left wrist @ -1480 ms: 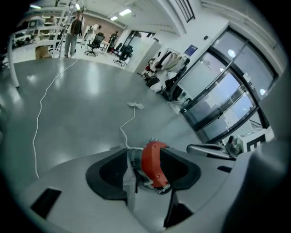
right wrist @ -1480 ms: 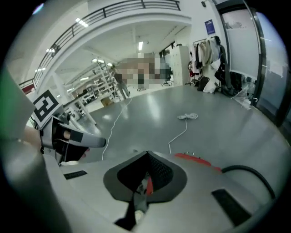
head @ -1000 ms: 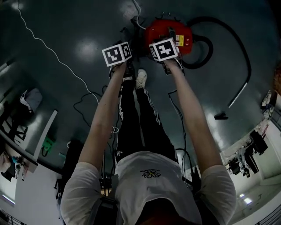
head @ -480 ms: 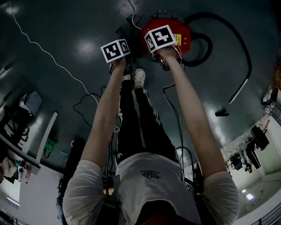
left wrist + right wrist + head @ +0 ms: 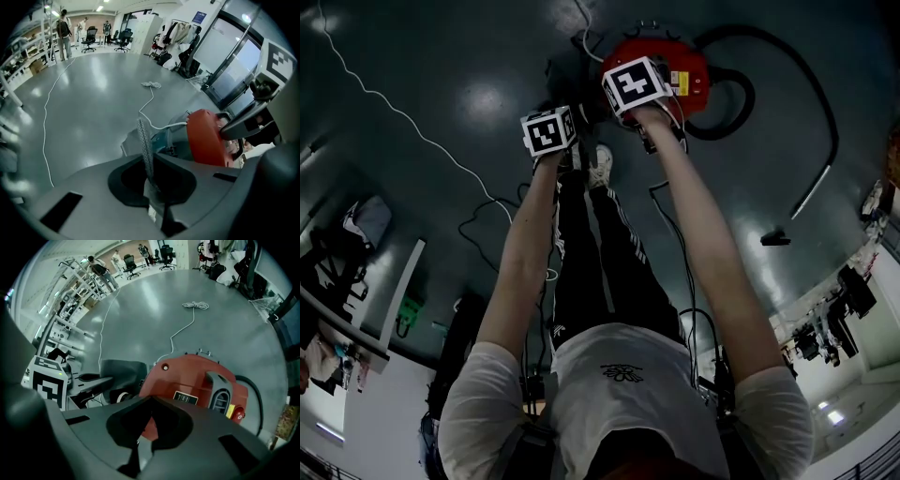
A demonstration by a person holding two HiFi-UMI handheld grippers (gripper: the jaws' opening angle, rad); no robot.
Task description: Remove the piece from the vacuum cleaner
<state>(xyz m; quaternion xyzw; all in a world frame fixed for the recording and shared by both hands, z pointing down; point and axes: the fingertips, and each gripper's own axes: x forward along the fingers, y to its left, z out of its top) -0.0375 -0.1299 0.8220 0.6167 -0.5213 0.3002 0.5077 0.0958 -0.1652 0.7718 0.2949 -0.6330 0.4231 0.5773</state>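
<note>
The red vacuum cleaner (image 5: 689, 70) lies on the grey floor ahead of the person's feet, also seen as a red body (image 5: 206, 138) and from above (image 5: 197, 380). My left gripper (image 5: 551, 131) hovers just left of it, its jaws closing down on a thin perforated mesh strip (image 5: 143, 140) that stands up between them (image 5: 150, 161). My right gripper (image 5: 630, 89) hangs over the vacuum's near left edge. Its jaws (image 5: 150, 406) meet and I see nothing clearly between them.
A black hose (image 5: 741, 94) loops from the vacuum to a wand (image 5: 811, 202) and floor nozzle (image 5: 773, 239) at right. A white cable (image 5: 394, 103) runs across the floor at left. A dark grey part (image 5: 119, 369) lies beside the vacuum. The person's shoes (image 5: 600, 164) stand just short of it.
The right gripper has moved forward over the vacuum. The left gripper has drawn back a little toward the person's feet.
</note>
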